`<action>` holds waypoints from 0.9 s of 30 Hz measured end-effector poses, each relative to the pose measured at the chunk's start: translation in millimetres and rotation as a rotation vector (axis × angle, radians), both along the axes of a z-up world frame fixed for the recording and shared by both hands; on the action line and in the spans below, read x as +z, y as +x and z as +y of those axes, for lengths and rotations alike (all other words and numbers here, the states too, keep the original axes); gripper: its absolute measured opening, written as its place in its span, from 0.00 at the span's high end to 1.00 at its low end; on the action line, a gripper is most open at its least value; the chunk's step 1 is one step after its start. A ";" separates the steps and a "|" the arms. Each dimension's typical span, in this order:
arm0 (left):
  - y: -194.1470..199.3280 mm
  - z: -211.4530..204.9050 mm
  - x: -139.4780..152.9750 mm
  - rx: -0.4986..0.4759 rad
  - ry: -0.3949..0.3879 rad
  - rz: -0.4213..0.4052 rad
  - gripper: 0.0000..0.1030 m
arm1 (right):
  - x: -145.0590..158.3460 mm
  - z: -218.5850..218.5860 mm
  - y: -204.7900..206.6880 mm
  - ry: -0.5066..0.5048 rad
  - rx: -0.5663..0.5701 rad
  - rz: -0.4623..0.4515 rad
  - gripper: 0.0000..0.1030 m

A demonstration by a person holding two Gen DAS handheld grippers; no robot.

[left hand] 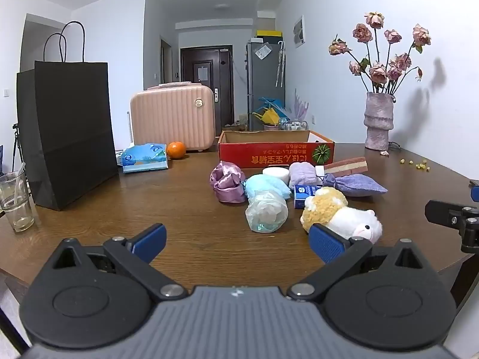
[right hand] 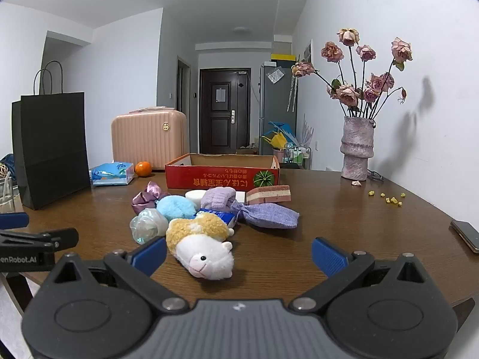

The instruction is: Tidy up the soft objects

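Blue ribbed fingers (right hand: pixel 149 254) splayed wide; fluffy plush sheep (right hand: pixel 203 248) between.

Around the red cardboard box (right hand: pixel 222 172), the surface (right hand: pixel 329 224) looks like glossy grained wood, the plush sheep (right hand: pixel 200 248) fuzzy cloth, the purple pouch (left hand: pixel 226 181) shiny satin, the lavender bag (right hand: pixel 269 216) matt woven fabric, the crumpled bottle (left hand: pixel 266 211) clear plastic.
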State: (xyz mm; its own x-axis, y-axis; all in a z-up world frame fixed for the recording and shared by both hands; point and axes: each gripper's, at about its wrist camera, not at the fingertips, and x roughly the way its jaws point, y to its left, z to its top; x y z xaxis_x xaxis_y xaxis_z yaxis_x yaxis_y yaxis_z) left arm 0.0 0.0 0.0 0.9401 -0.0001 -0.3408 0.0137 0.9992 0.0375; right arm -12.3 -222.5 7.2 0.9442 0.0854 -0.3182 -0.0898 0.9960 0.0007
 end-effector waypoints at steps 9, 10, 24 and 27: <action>5.1 1.1 -2.9 -0.007 -0.002 0.014 0.00 | -0.9 1.1 -0.3 -0.003 0.000 -0.004 0.00; 3.6 0.0 -4.7 -0.007 -0.001 0.013 0.00 | -1.0 1.2 -0.3 -0.003 0.000 -0.003 0.00; -2.0 -1.8 0.6 -0.007 0.001 0.003 0.00 | 0.0 1.6 -0.6 -0.004 0.000 -0.005 0.00; -2.1 -1.6 0.5 -0.008 0.000 0.003 0.00 | 0.2 1.5 -0.7 -0.004 -0.001 -0.005 0.00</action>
